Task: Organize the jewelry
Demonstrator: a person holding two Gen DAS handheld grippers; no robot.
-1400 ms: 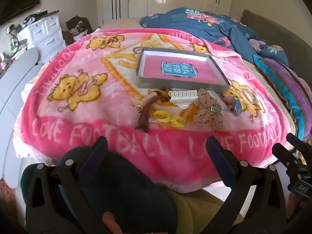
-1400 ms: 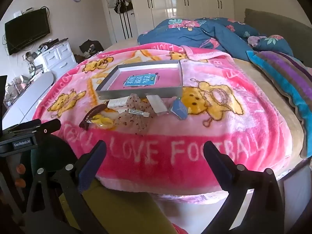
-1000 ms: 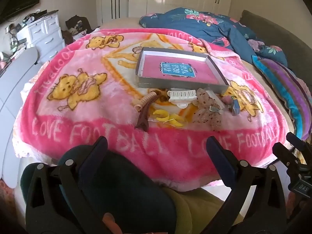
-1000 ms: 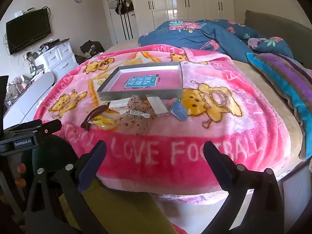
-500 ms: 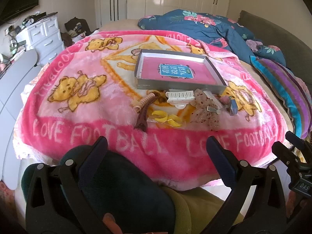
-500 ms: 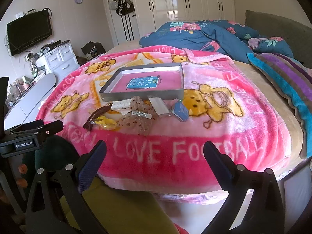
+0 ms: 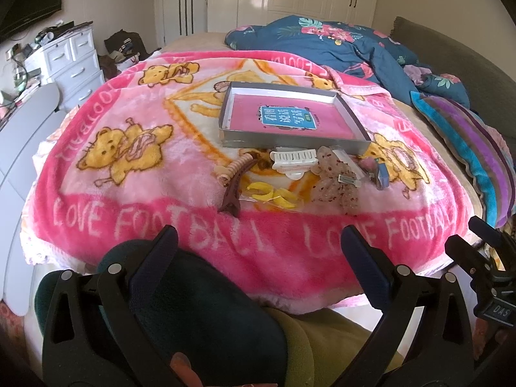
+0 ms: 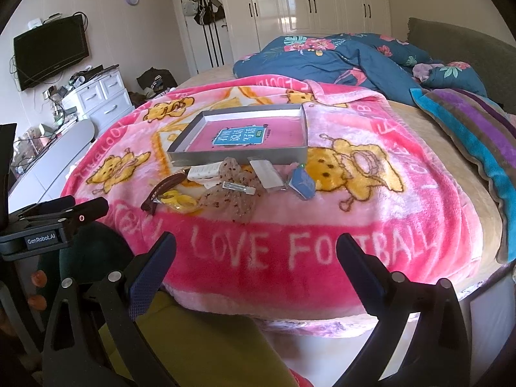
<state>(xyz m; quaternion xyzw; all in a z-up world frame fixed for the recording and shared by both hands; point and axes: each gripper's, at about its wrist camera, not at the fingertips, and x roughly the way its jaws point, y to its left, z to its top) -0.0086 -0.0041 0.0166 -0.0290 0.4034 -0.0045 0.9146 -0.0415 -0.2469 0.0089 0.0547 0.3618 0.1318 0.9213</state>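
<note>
A grey shallow box point(image 7: 292, 143) point(image 8: 238, 156) with a pink bottom lies on the pink blanket point(image 7: 161, 167) point(image 8: 403, 193). In front of it lie hair accessories: a brown clip point(image 7: 233, 187) point(image 8: 161, 190), a white claw clip point(image 7: 293, 158), yellow pieces point(image 7: 274, 193) point(image 8: 180, 201), a speckled bow point(image 7: 335, 185) point(image 8: 230, 196) and a blue item point(image 7: 382, 174) point(image 8: 302, 184). My left gripper point(image 7: 258, 248) and my right gripper point(image 8: 256, 254) are both open and empty, held short of the bed's near edge.
A blue floral duvet point(image 7: 322, 42) and a striped pillow point(image 7: 467, 142) lie at the back right. A white drawer unit point(image 7: 71, 61) stands at the left. The person's legs point(image 7: 225, 338) are below the grippers.
Both grippers have drifted slightly; the view of the bed shifts a little. Nothing on the blanket has moved.
</note>
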